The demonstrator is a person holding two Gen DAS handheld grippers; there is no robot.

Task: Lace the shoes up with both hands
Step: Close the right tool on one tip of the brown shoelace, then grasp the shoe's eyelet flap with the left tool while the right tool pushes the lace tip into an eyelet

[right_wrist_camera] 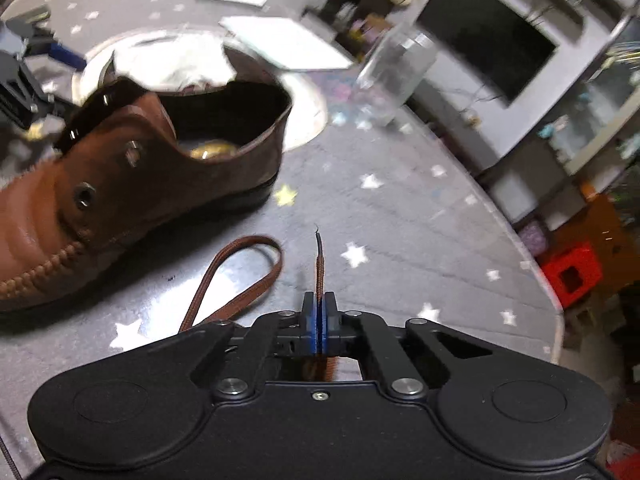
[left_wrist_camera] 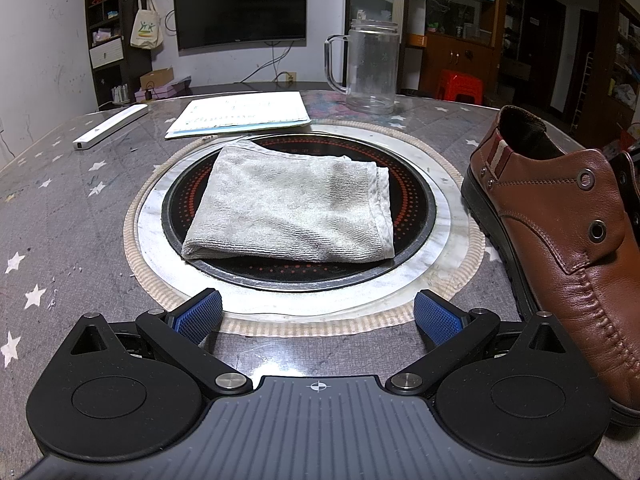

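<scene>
Two tools are at work over a grey, star-printed table (left_wrist_camera: 60,208). The right tool (right_wrist_camera: 319,310) has its blue pads pressed together on a brown shoelace (right_wrist_camera: 320,268), pinching it a little behind its tip, so the free end sticks straight forward, away from the camera, and ends in a thin dark point. Behind the pads the lace runs back under the tool body, and a loop of the same lace lies on the table just to the left, curving up toward the shoe.

The brown leather shoe (right_wrist_camera: 120,184) stands upright on its dark sole, beyond and to the left of that loop. In the right wrist view its long axis runs from lower left to upper right, toe toward the lower left edge, heel and open mouth toward the middle of the table. Two metal eyelets show on the near flap, with no lace through them.

The left tool (left_wrist_camera: 318,316) hangs low over the table with its blue pads (left_wrist_camera: 200,314) wide apart and nothing between them. In the left wrist view the shoe sits just to its right, heel farther away and toe nearer the camera, its side eyelets bare.

Straight ahead of the left tool a folded grey towel (left_wrist_camera: 288,208) rests on a round black plate (left_wrist_camera: 416,200) set in the table. Beyond lie a sheet of paper (left_wrist_camera: 244,114), a white bar (left_wrist_camera: 110,126) and a clear mug (left_wrist_camera: 370,66).
</scene>
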